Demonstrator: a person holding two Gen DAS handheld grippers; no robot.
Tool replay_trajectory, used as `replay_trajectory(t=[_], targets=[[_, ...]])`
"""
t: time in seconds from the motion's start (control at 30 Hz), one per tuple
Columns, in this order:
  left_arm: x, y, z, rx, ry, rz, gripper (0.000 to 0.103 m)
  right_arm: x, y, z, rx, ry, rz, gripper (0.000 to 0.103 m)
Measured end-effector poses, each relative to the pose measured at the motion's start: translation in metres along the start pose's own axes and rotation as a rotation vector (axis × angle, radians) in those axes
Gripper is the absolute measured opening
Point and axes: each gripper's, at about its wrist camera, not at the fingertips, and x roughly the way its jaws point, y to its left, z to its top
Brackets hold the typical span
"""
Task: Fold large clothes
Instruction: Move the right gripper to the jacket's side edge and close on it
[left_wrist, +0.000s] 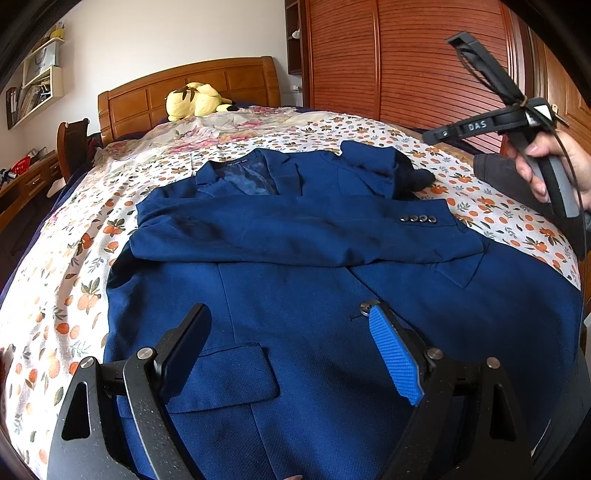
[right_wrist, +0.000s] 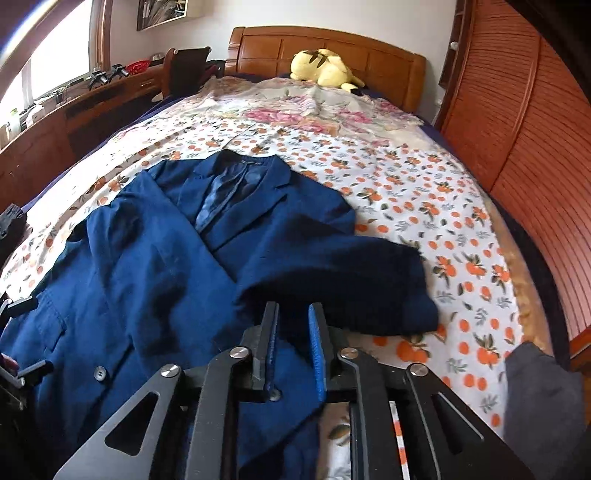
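Folding looks roughly half done: we see the blue jacket flat on the bed, one sleeve across its chest, other sleeve bunched, left tool wide apart, right tool slightly parted, both empty.

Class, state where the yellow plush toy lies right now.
The yellow plush toy lies at the head of the bed, against the wooden headboard, far beyond the blue jacket; both wrist views show it.
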Motion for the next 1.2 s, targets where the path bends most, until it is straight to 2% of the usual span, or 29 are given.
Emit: replay_trajectory(t=[0.13,0.27,0.37,0.53,0.73,0.83,0.9,1.0,1.2], targets=[[0.0,0.001,0.0,-0.004,0.0,0.001,0.088,0.003,-0.02,-0.002,0.052,-0.016,-0.038,0.037],[0.002,-0.001,0.0,0.001,0.005,0.006,0.088,0.033,-0.048,-0.002,0.111,0.018,-0.092,0.043],[0.002,-0.002,0.0,0.006,0.006,0.007,0.088,0.062,-0.071,-0.007,0.174,0.038,-0.145,0.043],[0.003,0.001,0.0,-0.001,0.008,0.0,0.088,0.105,-0.101,-0.022,0.31,0.09,-0.158,0.043],[0.004,-0.001,-0.001,0.005,0.011,0.007,0.088,0.139,-0.126,-0.026,0.423,0.135,-0.132,0.043],[0.005,-0.003,-0.001,0.013,0.015,0.011,0.088,0.156,-0.138,-0.029,0.5,0.161,-0.072,0.043],[0.006,-0.003,-0.001,0.016,0.019,0.012,0.088,0.161,-0.142,-0.033,0.553,0.143,-0.056,0.044],[0.006,-0.003,-0.001,0.019,0.019,0.012,0.088,0.165,-0.14,-0.034,0.543,0.124,-0.068,0.046],[0.006,-0.003,-0.002,0.02,0.021,0.013,0.088,0.174,-0.136,-0.031,0.487,0.151,-0.082,0.046]])
